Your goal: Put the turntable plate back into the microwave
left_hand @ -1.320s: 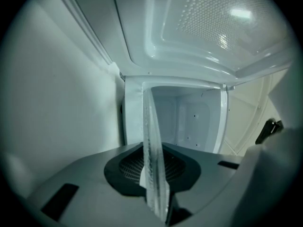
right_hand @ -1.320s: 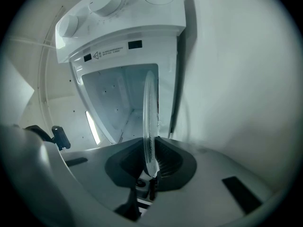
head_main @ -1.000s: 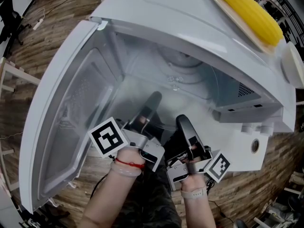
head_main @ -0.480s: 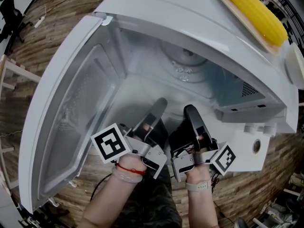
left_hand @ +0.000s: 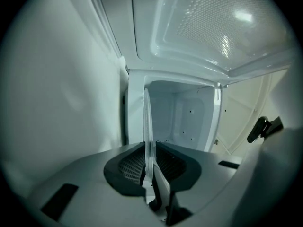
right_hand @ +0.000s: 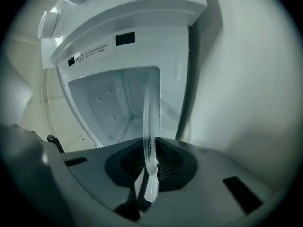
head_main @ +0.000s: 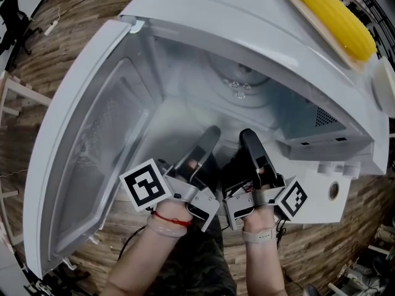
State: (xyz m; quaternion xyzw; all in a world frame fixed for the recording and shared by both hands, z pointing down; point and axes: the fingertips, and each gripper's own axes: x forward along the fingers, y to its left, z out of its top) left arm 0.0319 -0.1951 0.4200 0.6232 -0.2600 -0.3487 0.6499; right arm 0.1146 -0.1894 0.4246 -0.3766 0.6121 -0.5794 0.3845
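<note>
Gripping the clear turntable plate (left_hand: pixel 147 126) by its near rim, my left gripper (head_main: pixel 208 135) and right gripper (head_main: pixel 247 137) both clamp it, side by side at the microwave's (head_main: pixel 203 11) front edge. The plate reaches into the open cavity. On the microwave's top right corner, a tray (head_main: pixel 307 21) holds a corn cob (head_main: pixel 333 14).

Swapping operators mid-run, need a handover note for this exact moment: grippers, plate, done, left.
Left gripper: shut on the turntable plate rim.
Right gripper: shut on the same rim, alongside the left.
Plate: at the mouth of the microwave, door open, far part reaching into the cavity.
Done: plate in hand, at the oven.
Left: slide it in, seat it, release, withdraw.
</note>
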